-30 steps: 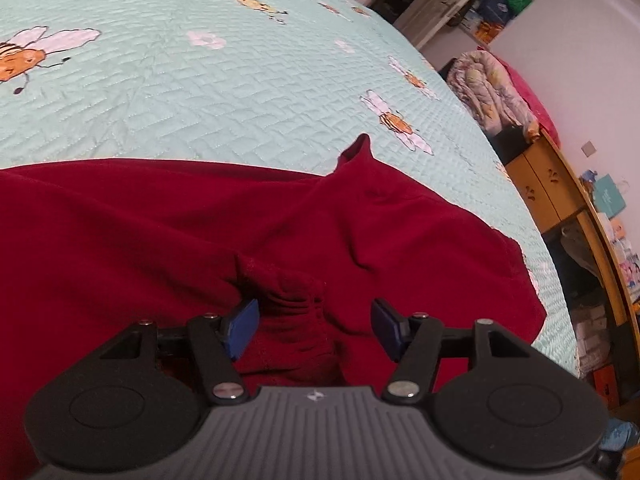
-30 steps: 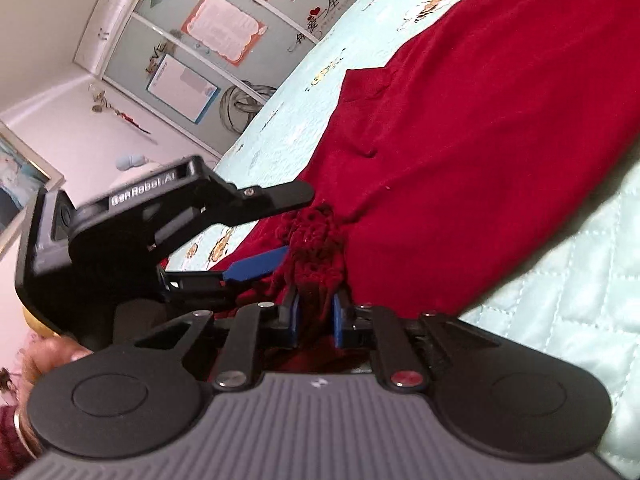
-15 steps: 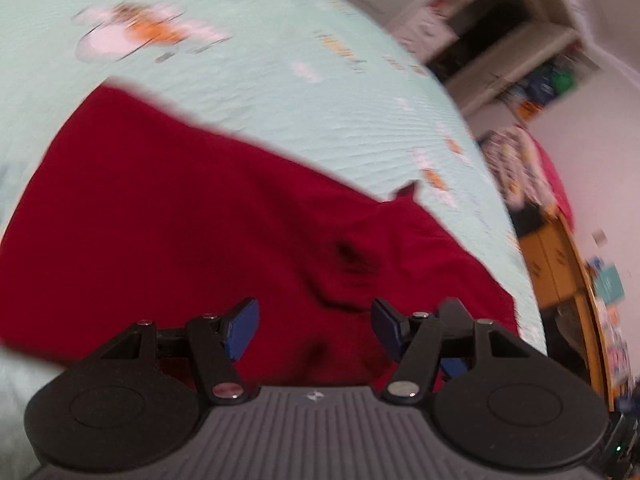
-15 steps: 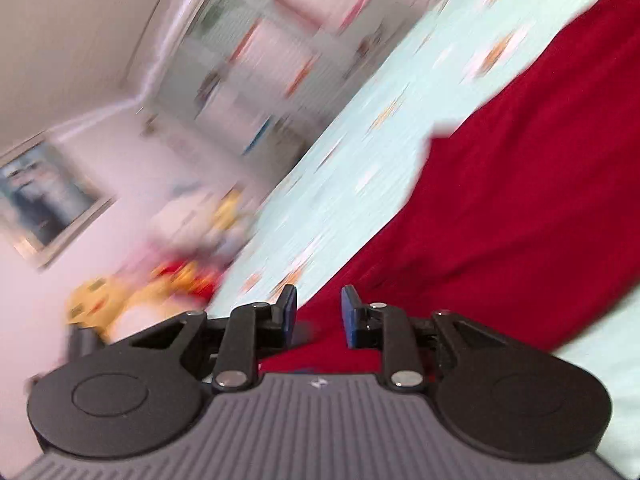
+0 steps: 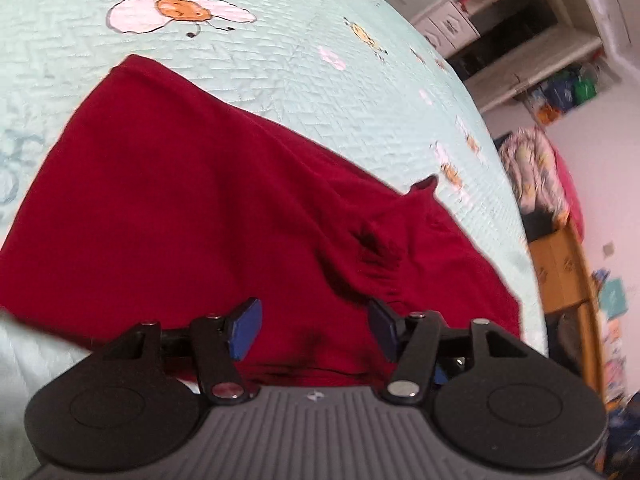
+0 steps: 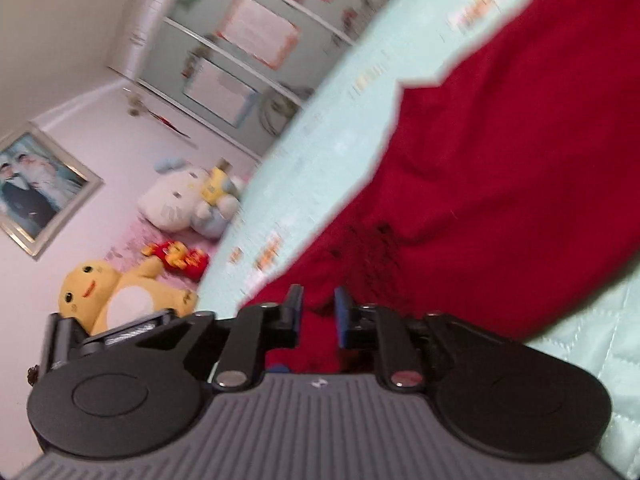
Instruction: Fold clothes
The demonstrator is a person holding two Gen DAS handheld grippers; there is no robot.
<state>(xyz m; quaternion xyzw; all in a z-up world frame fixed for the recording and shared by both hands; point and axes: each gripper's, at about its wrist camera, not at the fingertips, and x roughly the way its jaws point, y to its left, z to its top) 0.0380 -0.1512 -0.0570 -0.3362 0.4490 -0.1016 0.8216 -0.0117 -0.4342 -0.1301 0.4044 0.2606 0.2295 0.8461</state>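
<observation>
Both grippers (image 5: 314,330) (image 6: 318,312) hover, fingers apart, over the red garment (image 5: 192,208).

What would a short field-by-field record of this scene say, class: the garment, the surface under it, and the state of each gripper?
garment: dark red knit garment, spread out, with a puckered bunch near one edge
surface: pale green quilted bedspread printed with cartoon bees
left gripper: open, above the red cloth, gripping nothing
right gripper: jaws have just been opening; narrow gap, pads not pressing the cloth
background: plush toys by the wall
</observation>
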